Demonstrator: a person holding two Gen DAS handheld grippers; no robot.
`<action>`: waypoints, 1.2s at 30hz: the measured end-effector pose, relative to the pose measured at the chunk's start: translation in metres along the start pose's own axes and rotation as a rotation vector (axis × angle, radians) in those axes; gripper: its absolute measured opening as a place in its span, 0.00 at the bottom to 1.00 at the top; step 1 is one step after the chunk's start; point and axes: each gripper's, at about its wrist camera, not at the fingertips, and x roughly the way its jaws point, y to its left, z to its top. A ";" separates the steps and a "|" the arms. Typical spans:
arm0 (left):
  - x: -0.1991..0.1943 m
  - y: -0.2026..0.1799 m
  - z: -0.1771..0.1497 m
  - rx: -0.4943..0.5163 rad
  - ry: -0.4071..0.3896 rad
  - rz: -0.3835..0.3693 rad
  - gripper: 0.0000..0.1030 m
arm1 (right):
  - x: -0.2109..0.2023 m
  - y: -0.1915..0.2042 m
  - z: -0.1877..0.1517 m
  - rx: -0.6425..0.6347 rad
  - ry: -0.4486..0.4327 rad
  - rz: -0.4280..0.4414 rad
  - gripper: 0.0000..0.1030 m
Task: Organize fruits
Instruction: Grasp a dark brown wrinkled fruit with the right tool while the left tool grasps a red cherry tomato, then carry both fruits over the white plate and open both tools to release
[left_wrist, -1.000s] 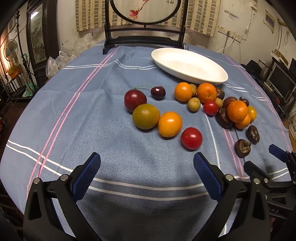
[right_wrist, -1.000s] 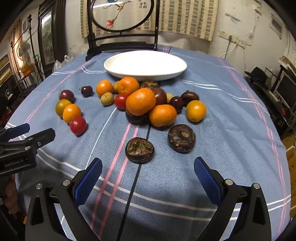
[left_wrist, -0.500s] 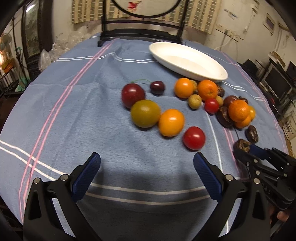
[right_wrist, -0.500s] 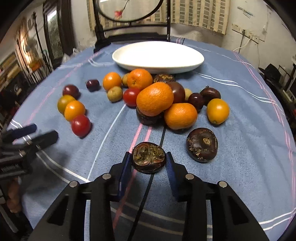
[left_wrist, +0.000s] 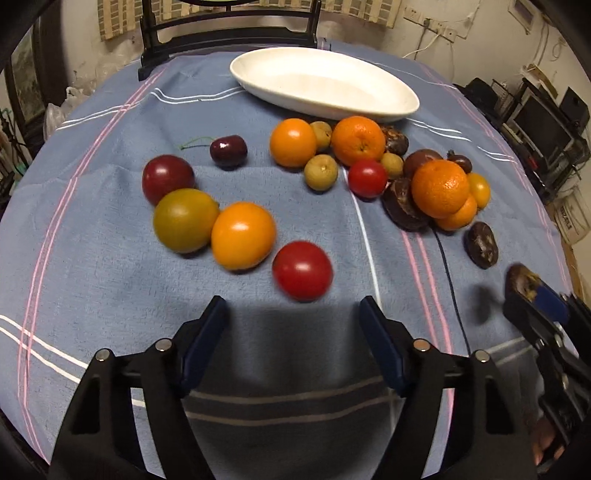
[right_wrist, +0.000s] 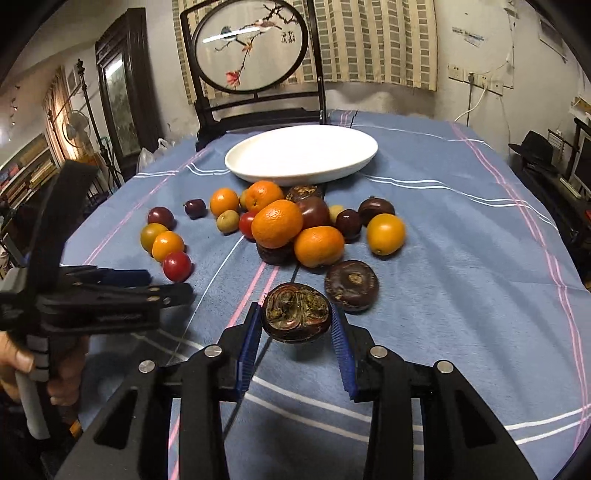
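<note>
Fruit lies scattered on the blue tablecloth (right_wrist: 461, 229) near the white dish (right_wrist: 301, 153). My right gripper (right_wrist: 295, 325) clamps a dark wrinkled fruit (right_wrist: 296, 312) between its blue pads, lifted just above the cloth. My left gripper (left_wrist: 293, 314) hangs with its jaws spread wide, just short of a red tomato (left_wrist: 302, 270).

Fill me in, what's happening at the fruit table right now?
The right gripper is shut on a dark wrinkled fruit, held just above the blue cloth. The left gripper is open and empty, near a red tomato. The white dish holds nothing yet; the other fruit sits loose on the cloth.
</note>
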 end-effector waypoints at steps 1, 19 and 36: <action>0.001 -0.003 0.002 0.003 -0.002 0.002 0.63 | -0.001 -0.002 -0.001 0.003 -0.004 0.005 0.37; -0.054 -0.014 0.017 0.103 -0.174 -0.037 0.28 | -0.015 -0.012 0.031 0.005 -0.082 0.078 0.37; 0.027 -0.010 0.172 0.061 -0.173 -0.022 0.29 | 0.114 -0.012 0.166 -0.031 0.015 -0.020 0.37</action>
